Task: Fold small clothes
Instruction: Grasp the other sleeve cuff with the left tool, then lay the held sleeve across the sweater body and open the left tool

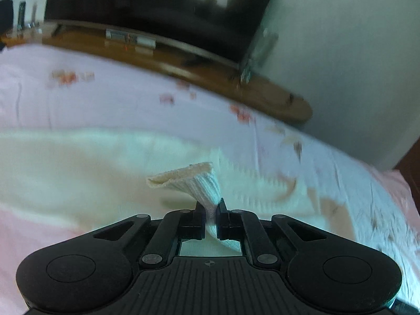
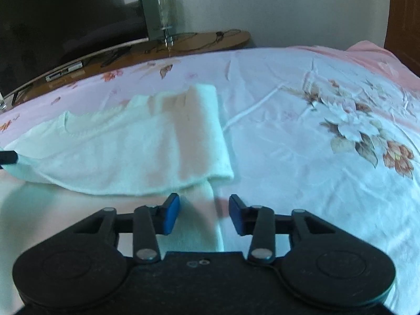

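A small cream knit sweater [image 2: 126, 144] lies spread on the floral bed sheet [image 2: 302, 136], its right side folded over. My left gripper [image 1: 210, 211] is shut on the ribbed sleeve cuff [image 1: 189, 177] and holds it lifted above the rest of the sweater [image 1: 78, 162]. My right gripper [image 2: 204, 214] is open and empty, its blue pads [image 2: 172, 214] just above the sweater's near edge. A dark fingertip of the left gripper [image 2: 8, 157] shows at the far left of the right wrist view.
A wooden TV stand [image 2: 183, 44] with a dark television [image 2: 65, 13] runs along the bed's far edge. A glass lamp [image 2: 165, 15] and cables sit on it. Bare sheet with a flower print lies to the right of the sweater.
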{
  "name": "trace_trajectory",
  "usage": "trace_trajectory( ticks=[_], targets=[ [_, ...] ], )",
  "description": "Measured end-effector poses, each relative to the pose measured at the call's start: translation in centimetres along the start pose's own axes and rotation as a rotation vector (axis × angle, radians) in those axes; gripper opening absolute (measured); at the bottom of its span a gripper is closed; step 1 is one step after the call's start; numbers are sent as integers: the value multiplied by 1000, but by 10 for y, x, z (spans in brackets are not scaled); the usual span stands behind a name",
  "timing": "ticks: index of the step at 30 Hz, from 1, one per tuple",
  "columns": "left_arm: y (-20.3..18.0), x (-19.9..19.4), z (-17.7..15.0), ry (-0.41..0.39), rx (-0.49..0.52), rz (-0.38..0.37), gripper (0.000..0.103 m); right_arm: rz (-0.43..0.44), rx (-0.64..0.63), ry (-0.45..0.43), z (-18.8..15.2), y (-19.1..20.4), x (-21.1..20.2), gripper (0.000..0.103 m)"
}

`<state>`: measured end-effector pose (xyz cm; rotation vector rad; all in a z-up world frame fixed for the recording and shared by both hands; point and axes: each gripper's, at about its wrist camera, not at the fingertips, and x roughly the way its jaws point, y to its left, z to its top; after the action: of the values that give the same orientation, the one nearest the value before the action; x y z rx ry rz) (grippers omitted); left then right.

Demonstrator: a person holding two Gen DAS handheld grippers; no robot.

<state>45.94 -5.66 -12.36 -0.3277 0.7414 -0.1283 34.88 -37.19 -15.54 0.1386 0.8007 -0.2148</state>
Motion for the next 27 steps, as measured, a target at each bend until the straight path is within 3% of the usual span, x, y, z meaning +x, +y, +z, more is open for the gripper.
trace_trajectory(
  ticks=[5, 7, 8, 14, 16, 18, 20, 21, 25, 27],
  targets=[
    [12, 1, 27, -70, 14, 39, 8, -7, 20, -12, 9, 2, 13, 43],
    [17, 7, 25, -73, 49, 72, 8, 5, 26, -32, 11, 2, 16, 25],
    [21, 12, 22, -68, 60, 90, 8, 23, 43, -33, 13, 0, 17, 8],
    [42, 47, -11, 66, 76, 159, 8, 17, 96, -43, 0, -14, 16, 7],
    [42, 43, -16, 47, 101, 155, 8, 15, 110, -50, 2, -15, 13, 7],
    [45, 39, -14, 69, 73, 141, 20, 12, 129, -52, 3, -17, 10, 7],
    [51, 32, -13, 90, 22, 126, 88, 9, 83, -43, 2, -13, 7, 10],
    [53, 26, -13, 82, 3, 133, 98, 7, 49, -34, 1, -9, 6, 19],
    [58, 5, -16, 58, -21, 140, 100, -4, -80, -74, 4, 9, -1, 27],
    [61, 4, -16, 61, -33, 140, 100, -6, -114, -78, 9, 16, 3, 41]
  ],
)
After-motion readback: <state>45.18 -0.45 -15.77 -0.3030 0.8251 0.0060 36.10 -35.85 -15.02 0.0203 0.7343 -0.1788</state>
